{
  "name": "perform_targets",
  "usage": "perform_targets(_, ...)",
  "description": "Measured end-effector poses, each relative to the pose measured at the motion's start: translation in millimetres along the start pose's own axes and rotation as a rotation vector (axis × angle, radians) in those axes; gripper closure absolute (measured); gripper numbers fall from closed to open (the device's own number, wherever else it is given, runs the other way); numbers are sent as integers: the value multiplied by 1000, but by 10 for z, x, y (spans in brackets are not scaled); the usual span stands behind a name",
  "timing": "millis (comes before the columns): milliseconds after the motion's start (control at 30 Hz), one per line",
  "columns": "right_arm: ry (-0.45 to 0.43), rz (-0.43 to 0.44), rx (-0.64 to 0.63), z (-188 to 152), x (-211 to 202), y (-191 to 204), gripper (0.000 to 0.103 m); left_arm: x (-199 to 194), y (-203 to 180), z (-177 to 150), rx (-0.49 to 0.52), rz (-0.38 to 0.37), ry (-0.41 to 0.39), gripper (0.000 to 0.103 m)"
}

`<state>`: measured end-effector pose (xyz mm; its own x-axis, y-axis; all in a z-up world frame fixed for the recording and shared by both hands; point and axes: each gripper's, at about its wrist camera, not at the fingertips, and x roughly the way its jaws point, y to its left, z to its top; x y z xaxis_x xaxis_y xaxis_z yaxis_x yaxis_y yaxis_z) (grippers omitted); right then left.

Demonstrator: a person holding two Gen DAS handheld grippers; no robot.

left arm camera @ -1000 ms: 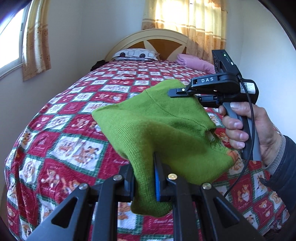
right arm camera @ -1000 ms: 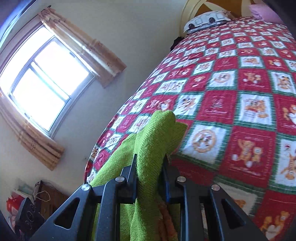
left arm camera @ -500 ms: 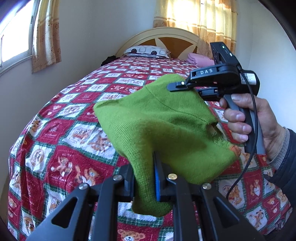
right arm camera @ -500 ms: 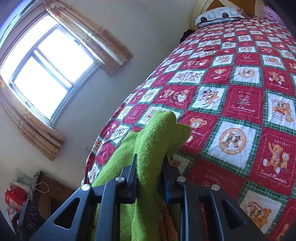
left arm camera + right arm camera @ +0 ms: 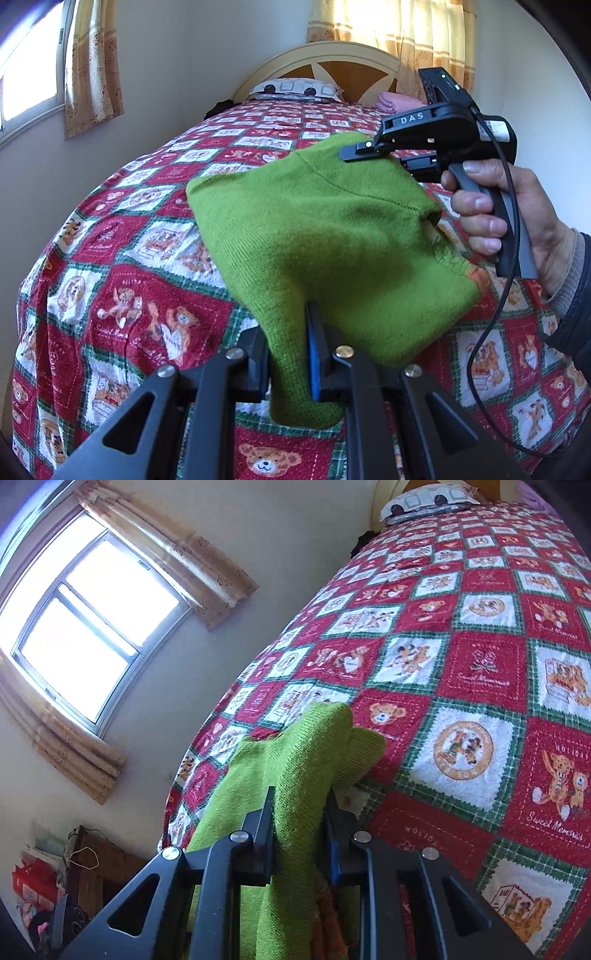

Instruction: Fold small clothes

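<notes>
A small green knitted garment [image 5: 325, 236] hangs in the air above the bed, stretched between both grippers. My left gripper [image 5: 290, 354] is shut on its near edge, a fold of knit pinched between the black jaws. In the left wrist view the right gripper [image 5: 364, 149], held by a hand [image 5: 517, 221], is shut on the garment's far upper edge. In the right wrist view my right gripper [image 5: 301, 812] clamps a thick fold of the same green garment [image 5: 314, 746], which pokes past the fingertips. An orange trim shows at the garment's lower corner [image 5: 476, 275].
Below lies a bed with a red, white and green patchwork quilt [image 5: 122, 266] printed with bears. A pillow [image 5: 295, 88] and pink folded cloth [image 5: 395, 101] sit by the headboard. A curtained window [image 5: 85, 627] is on the left wall, with clutter on the floor [image 5: 48, 890] beneath it.
Both grippers have sunk a little toward the quilt with the green garment still stretched between them. The grips have not changed.
</notes>
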<state>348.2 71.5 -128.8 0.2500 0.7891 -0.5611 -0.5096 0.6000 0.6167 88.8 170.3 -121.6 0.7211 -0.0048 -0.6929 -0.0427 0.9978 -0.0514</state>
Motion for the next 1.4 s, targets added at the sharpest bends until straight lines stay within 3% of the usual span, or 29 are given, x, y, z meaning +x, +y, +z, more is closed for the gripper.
perform_targets(567, 34, -46, 98, -88, 239, -432, 80, 105, -70, -131, 16, 59, 17, 71)
perform_targets(633, 37, -40, 113, -104, 256, -481, 79, 117, -97, -141, 28, 73, 19, 65)
perform_targets(733, 33, -27, 125, -121, 235, -501, 76, 82, -124, -144, 35, 115, 13, 44)
perform_targets(800, 29, -30, 130, -152, 164, -491, 68, -14, -121, -116, 36, 130, -7, 40)
perform_targets(833, 23, -38, 128, -173, 102, -471, 67, -93, -107, -91, 34, 130, -28, 37)
perform_targets(900, 8, -65, 105, -223, -53, -396, 62, -263, -56, -33, 17, 151, -87, 15)
perform_targets(967, -12, -71, 71, -314, -254, -282, 52, -402, 6, 37, 3, 188, -165, 7)
perform_targets(1067, -4, -53, 30, -515, -472, -125, 48, -349, 114, 168, 6, 247, -202, 5)
perform_targets(1133, 22, -54, -6, -661, -507, -26, 48, -158, 183, 230, 2, 284, -183, 5)
perform_targets(1167, 38, -70, -24, -722, -486, 19, 49, -52, 210, 251, -2, 300, -158, 5)
perform_targets(1233, 67, -157, -85, -843, -431, 114, 82, 148, 259, 234, -13, 293, -113, 5)
perform_targets(1400, 41, -195, -92, -908, -501, 42, 89, 168, 166, 175, -33, 267, -108, 5)
